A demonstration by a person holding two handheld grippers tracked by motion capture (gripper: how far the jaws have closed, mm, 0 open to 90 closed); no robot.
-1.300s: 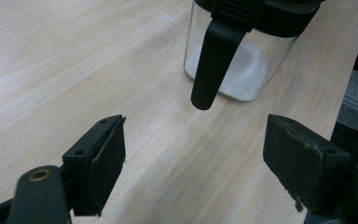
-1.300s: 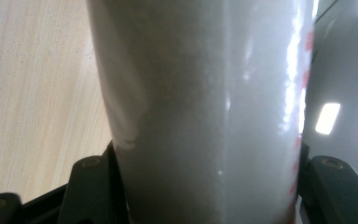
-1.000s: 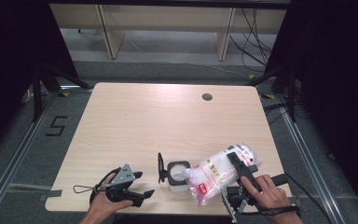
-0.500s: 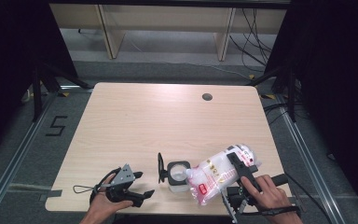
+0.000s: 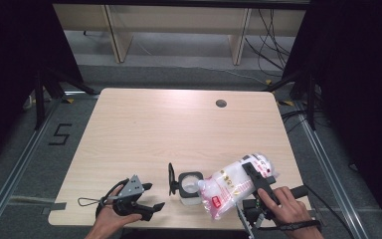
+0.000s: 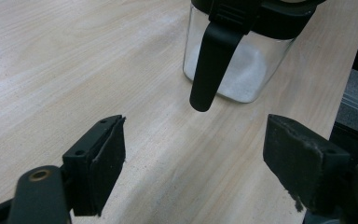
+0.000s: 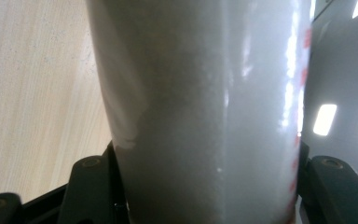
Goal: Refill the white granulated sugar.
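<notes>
A clear square jar [image 5: 190, 188] with a black rim stands near the table's front edge, and its black lid [image 5: 171, 178] is swung up on its left side. White grains lie in the bottom of the jar [image 6: 242, 70]. A clear bag of white grains [image 5: 234, 184] with red print lies tilted, its lower end at the jar's right rim. My right gripper [image 5: 252, 173] is shut on the bag [image 7: 205, 112], one jaw on each side. My left gripper [image 5: 155, 195] is open with nothing in it, left of the jar and pointing at it [image 6: 196, 168].
The light wooden table [image 5: 154, 124] has a round cable hole [image 5: 221, 103] at the back right. The jar, the bag and both hands sit close to the front edge. Wooden shelving stands on the floor beyond the table.
</notes>
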